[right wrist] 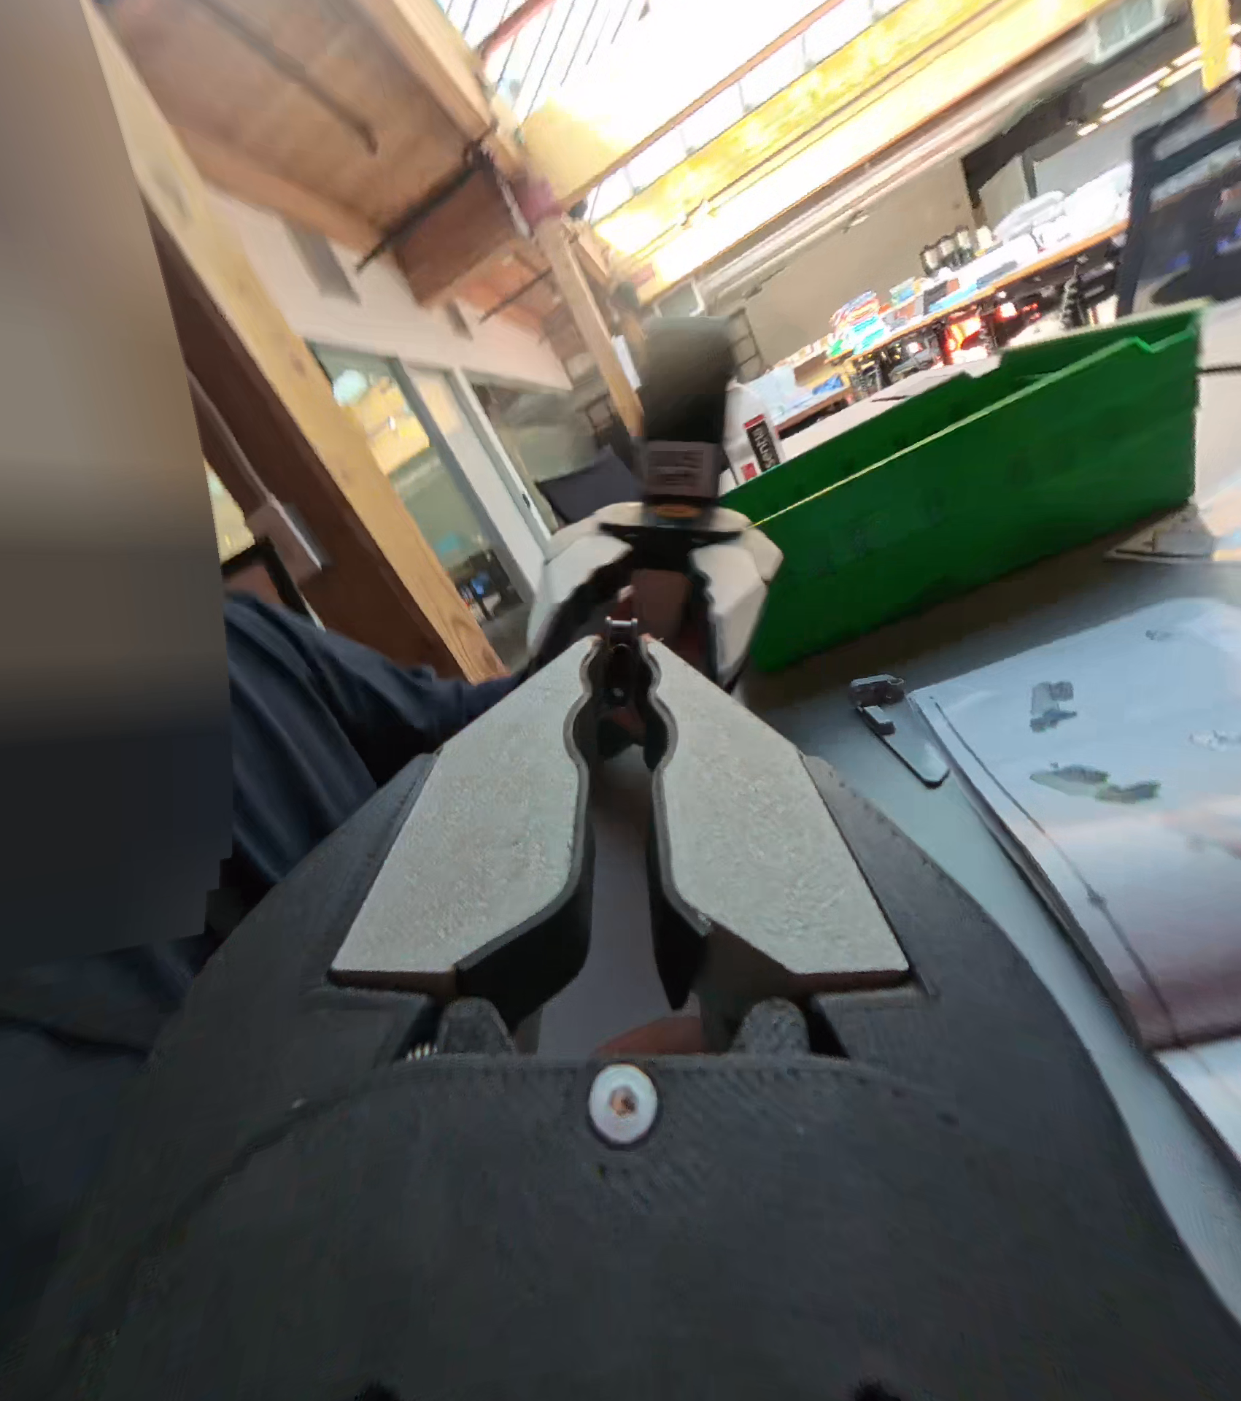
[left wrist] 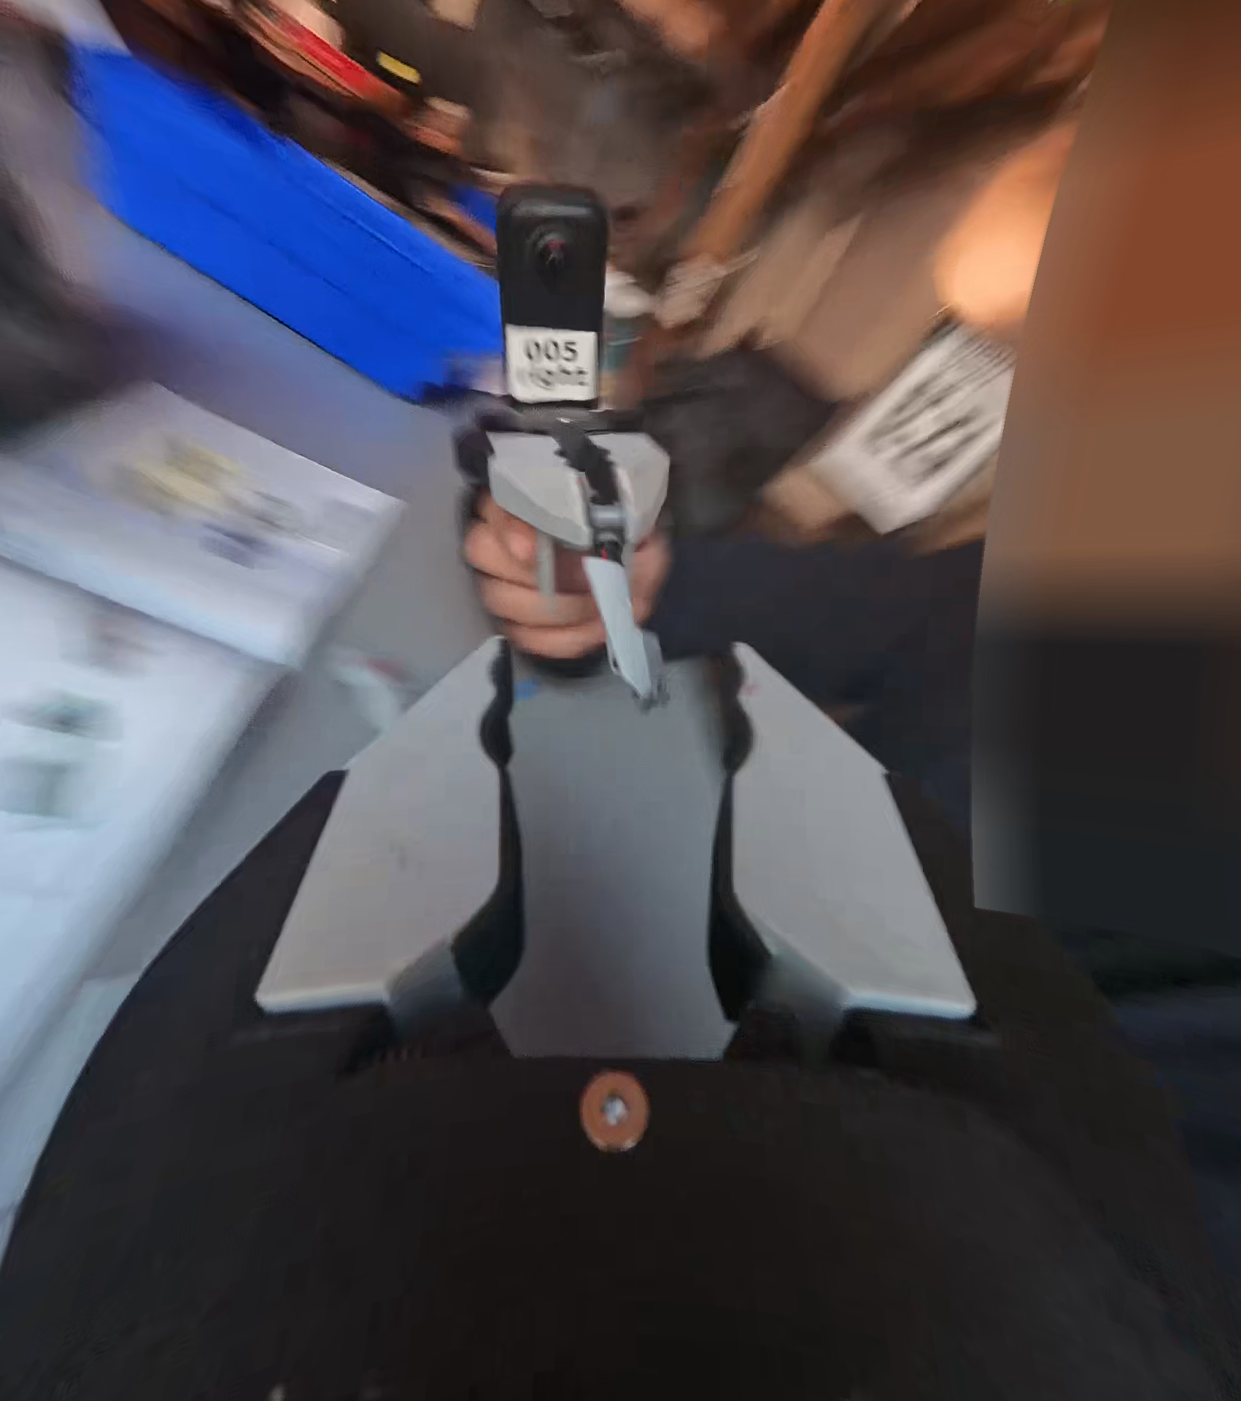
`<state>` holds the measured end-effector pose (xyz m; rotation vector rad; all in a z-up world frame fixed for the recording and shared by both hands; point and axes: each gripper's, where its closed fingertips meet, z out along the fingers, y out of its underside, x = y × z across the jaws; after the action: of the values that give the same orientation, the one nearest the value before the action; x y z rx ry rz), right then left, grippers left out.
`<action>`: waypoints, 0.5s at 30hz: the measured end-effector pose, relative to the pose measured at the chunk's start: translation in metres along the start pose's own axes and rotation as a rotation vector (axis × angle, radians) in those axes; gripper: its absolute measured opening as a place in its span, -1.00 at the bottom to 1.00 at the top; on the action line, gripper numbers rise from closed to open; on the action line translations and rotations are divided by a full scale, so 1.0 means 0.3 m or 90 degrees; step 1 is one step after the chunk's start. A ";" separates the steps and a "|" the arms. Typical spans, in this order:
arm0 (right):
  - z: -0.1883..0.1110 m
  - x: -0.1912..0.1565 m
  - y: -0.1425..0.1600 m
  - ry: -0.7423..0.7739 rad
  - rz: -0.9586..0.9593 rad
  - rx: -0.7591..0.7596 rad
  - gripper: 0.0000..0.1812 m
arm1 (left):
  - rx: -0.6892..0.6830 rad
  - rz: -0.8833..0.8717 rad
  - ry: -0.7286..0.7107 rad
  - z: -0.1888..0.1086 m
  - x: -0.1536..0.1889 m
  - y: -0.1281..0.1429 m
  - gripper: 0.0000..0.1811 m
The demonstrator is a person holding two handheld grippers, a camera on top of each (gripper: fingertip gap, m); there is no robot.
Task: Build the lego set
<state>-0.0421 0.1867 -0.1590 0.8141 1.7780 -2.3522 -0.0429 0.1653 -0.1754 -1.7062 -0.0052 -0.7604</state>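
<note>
My right gripper (right wrist: 621, 671) is shut on a slim grey lego assembly (right wrist: 621, 644). Only the assembly's dark end shows between the fingertips in the right wrist view. In the left wrist view the right gripper (left wrist: 590, 485) faces me, held by a hand (left wrist: 518, 591). The grey lego assembly (left wrist: 621, 614) hangs down from it at a slant. My left gripper (left wrist: 617, 663) is open wide, and the assembly's lower tip sits between its fingertips without clear contact. The left gripper (right wrist: 659, 584) also shows just beyond the right one, blurred.
An open instruction booklet (right wrist: 1132, 758) lies on the grey table (right wrist: 829, 720) at the right, and it shows blurred in the left wrist view (left wrist: 147, 515). A loose dark grey piece (right wrist: 897, 728) lies beside it. A green bin (right wrist: 981, 485) and a blue bin (left wrist: 283, 227) stand behind.
</note>
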 end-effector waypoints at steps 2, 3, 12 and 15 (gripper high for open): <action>-0.013 0.042 -0.008 0.017 0.077 0.024 -0.95 | -0.033 0.175 -0.130 -0.015 -0.028 0.000 -0.29; -0.017 0.060 -0.008 0.026 0.111 0.032 -0.95 | -0.037 0.252 -0.183 -0.018 -0.034 -0.008 -0.25; 0.004 0.097 0.020 0.032 0.273 0.063 -0.95 | -0.155 0.595 -0.397 0.045 -0.092 0.048 -0.61; 0.004 0.098 0.020 0.027 0.287 0.067 -0.95 | -0.136 0.619 -0.403 0.045 -0.084 0.036 -0.67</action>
<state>-0.0655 0.1908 -0.1774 1.1461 1.3152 -2.1496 -0.0519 0.1834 -0.1981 -1.8055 0.4463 0.5157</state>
